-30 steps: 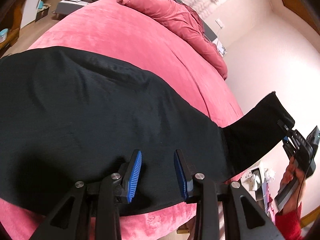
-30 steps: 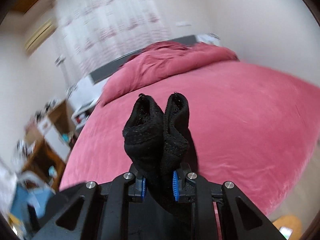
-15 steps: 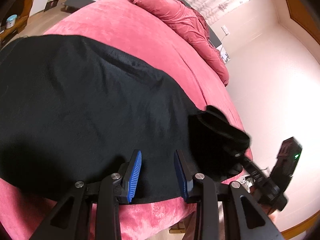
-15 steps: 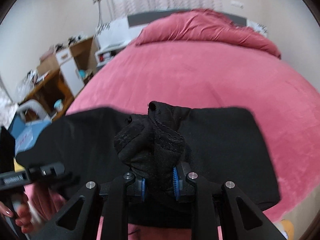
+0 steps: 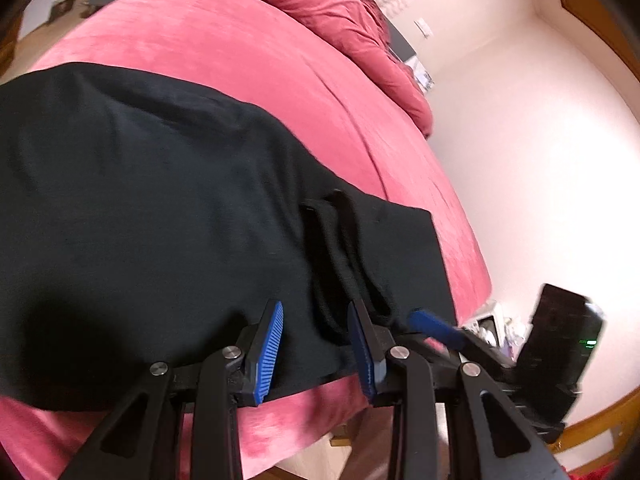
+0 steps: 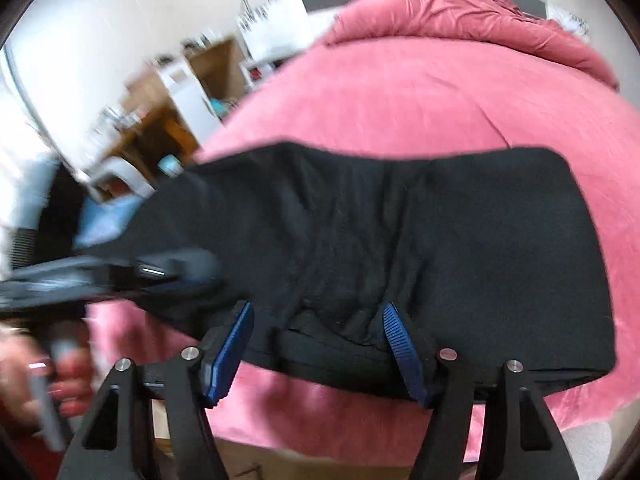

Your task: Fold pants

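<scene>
The black pants (image 5: 160,208) lie folded over on the pink bed (image 5: 248,64) near its front edge. A bunched ridge of cloth (image 5: 340,256) runs across the top layer. My left gripper (image 5: 316,344) is open and empty just above the pants' near edge. My right gripper (image 6: 320,344) is open wide over the near edge of the pants (image 6: 400,232), with nothing between its blue pads (image 6: 398,336). In the left wrist view the right gripper (image 5: 436,326) sits close at the right. In the right wrist view the left gripper (image 6: 120,272) is a blur at the left.
A rumpled pink duvet (image 5: 344,12) is heaped at the head of the bed. Wooden shelves and clutter (image 6: 168,92) stand left of the bed. A white wall (image 5: 540,140) is on the right. The bed's edge drops to a wooden floor (image 6: 260,460).
My right gripper carried the pant-leg ends over onto the body of the pants, then opened and let them go. My left gripper stayed open near the front edge.
</scene>
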Tool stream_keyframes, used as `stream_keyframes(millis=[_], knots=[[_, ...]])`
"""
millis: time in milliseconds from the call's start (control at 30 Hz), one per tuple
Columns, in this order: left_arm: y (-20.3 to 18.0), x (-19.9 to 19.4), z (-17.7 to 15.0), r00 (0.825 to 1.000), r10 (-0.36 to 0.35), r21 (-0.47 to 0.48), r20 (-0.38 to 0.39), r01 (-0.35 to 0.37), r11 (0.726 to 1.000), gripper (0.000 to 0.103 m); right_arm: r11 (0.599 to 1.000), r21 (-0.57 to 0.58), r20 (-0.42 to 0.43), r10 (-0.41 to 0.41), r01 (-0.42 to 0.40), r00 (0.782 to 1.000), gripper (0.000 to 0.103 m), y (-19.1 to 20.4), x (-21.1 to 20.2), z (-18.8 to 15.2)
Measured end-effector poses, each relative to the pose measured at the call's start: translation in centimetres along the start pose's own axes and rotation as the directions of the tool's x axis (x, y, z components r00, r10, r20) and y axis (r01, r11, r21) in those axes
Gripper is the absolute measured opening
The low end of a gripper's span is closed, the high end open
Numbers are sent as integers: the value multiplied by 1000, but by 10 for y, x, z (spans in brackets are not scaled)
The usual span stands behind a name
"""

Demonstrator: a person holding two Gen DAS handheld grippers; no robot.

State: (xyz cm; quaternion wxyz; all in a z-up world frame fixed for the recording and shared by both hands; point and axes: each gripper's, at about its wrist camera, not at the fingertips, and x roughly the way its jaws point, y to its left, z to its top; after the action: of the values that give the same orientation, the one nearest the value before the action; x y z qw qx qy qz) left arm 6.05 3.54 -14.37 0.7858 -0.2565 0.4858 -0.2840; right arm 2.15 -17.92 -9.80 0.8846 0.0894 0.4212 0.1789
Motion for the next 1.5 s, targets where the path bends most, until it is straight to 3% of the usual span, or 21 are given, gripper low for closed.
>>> stream_keyframes(millis=[67, 133, 200, 233, 267, 367, 400, 433, 467, 500, 567, 667, 733, 900, 967, 1067, 1133, 1300, 1500], knots=[[-11, 11, 0, 1000, -21, 14, -18, 22, 1000, 34, 999, 51, 101, -4, -1, 995, 68, -22, -28, 6], [-22, 23, 5, 999, -38, 29, -32, 39, 999, 39, 991, 105, 140, -98, 83, 985, 64, -44, -40, 9], [-33, 38, 12, 997, -68, 45, -46, 70, 997, 49, 957, 169, 125, -257, 235, 958, 33, -77, -43, 13], [-37, 46, 15, 995, -72, 50, -62, 76, 996, 57, 935, 211, 101, -310, 284, 945, 29, -95, -41, 14], [-42, 58, 18, 994, -56, 56, -91, 61, 997, 58, 926, 249, 98, -315, 284, 944, 28, -110, -40, 13], [-48, 84, 23, 992, -5, 66, -128, 14, 998, 57, 908, 301, 66, -324, 290, 944, 28, -135, -31, 11], [-50, 89, 24, 992, 16, 78, -127, -7, 997, 48, 902, 308, 56, -336, 304, 940, 28, -142, -27, 9], [-52, 92, 24, 992, 28, 91, -121, -17, 996, 21, 898, 314, 49, -340, 309, 939, 28, -143, -23, 8], [-54, 96, 25, 991, 55, 110, -124, -42, 993, 9, 894, 322, 39, -340, 310, 940, 28, -146, -22, 7], [-56, 98, 26, 989, 76, 121, -129, -61, 991, 9, 894, 328, 35, -335, 306, 942, 29, -147, -20, 8], [-57, 91, 30, 992, 45, 108, -115, -33, 994, 8, 897, 330, 49, -327, 293, 944, 29, -144, -22, 9], [-56, 68, 39, 999, 33, 110, -35, -29, 994, 7, 909, 327, 75, -297, 258, 952, 29, -142, -26, 9], [-51, 60, 41, 999, 39, 111, -21, -37, 993, 7, 916, 316, 64, -279, 246, 958, 29, -135, -26, 7], [-30, 86, 19, 988, 131, 120, -79, -121, 985, 8, 914, 261, -60, -306, 311, 950, 29, -137, 8, -7], [-26, 88, 11, 992, 115, 112, -47, -109, 988, 8, 909, 283, -74, -297, 305, 952, 29, -141, 9, -4], [-28, 83, 6, 994, 108, 114, -20, -105, 988, 12, 911, 272, -82, -298, 309, 951, 29, -137, 2, 5], [-25, 74, 5, 991, 133, 103, 1, -133, 986, 30, 921, 247, -41, -300, 300, 953, 29, -128, -6, 13], [-13, 67, 1, 995, 101, 73, -5, -101, 992, 30, 929, 244, 52, -299, 278, 953, 39, -119, -6, 40], [-5, 72, 5, 996, 86, 40, -15, -85, 996, 31, 930, 207, -26, -303, 302, 953, 43, -122, 51, 61]])
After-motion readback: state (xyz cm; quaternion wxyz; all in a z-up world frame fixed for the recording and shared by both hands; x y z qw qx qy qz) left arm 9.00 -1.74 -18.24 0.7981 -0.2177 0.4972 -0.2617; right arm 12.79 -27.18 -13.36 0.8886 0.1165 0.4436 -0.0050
